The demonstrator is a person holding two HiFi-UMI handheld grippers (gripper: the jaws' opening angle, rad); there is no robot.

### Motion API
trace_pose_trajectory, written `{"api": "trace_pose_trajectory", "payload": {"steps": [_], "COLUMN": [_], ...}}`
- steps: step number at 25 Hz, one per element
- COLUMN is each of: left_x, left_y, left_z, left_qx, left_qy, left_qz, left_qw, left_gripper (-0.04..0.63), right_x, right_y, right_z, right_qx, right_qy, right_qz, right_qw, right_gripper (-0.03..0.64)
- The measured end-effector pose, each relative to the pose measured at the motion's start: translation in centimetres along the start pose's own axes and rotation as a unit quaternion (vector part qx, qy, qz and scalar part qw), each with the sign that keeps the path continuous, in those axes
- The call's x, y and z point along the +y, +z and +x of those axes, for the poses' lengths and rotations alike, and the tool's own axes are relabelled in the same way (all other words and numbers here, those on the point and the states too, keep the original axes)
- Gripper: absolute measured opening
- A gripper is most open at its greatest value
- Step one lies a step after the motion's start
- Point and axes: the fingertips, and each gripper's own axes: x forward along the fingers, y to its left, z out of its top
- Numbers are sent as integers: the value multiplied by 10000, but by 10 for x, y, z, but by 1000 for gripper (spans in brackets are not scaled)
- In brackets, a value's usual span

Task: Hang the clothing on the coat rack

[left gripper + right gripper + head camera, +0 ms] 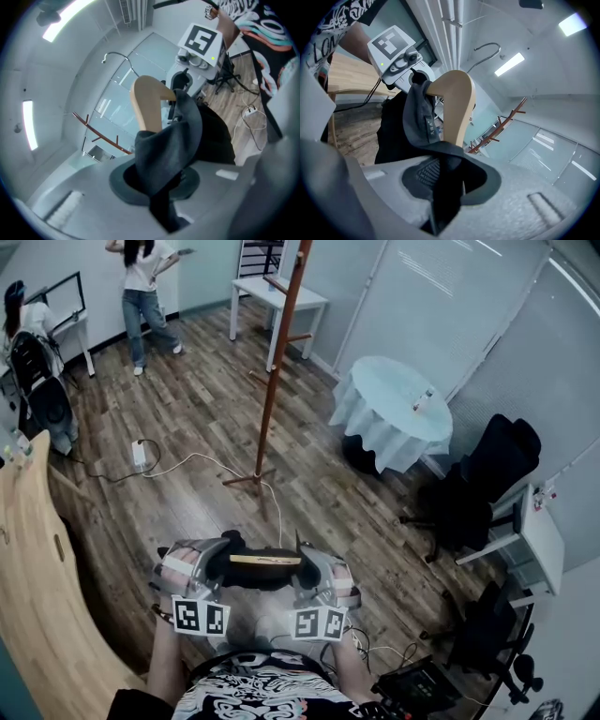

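Observation:
A dark garment (246,570) hangs on a pale wooden hanger (266,560) that I hold low in front of me between both grippers. My left gripper (208,568) is shut on a fold of the dark cloth (166,150) at one end of the hanger (147,105). The right gripper (314,576) is shut on the cloth (417,117) at the other end of the hanger (457,103). The hanger's metal hook (487,49) points up and free. The brown wooden coat rack (277,352) stands on the floor well ahead, apart from both grippers.
A round table with a white cloth (394,413) stands right of the rack, with black office chairs (487,484) beyond it. A power strip and cable (141,456) lie on the floor left of the rack's base. A curved wooden panel (37,577) is at my left. Two persons (145,287) are at the back.

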Motion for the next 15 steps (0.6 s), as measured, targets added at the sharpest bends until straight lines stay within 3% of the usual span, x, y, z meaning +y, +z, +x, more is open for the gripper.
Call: {"api": "trace_pose_trajectory", "payload": {"steps": [15], "left_x": [-2], "left_y": [41], "left_z": [43], "left_qx": [224], "left_qy": [175], "left_qz": [38], "left_qw": [9996], "left_gripper": [31], "right_x": [-41], "right_y": [-44], "right_z": [5], "right_qx": [-275], "right_qy": [109], "right_qz": [58], "right_qw": [9995], "right_gripper": [94]}}
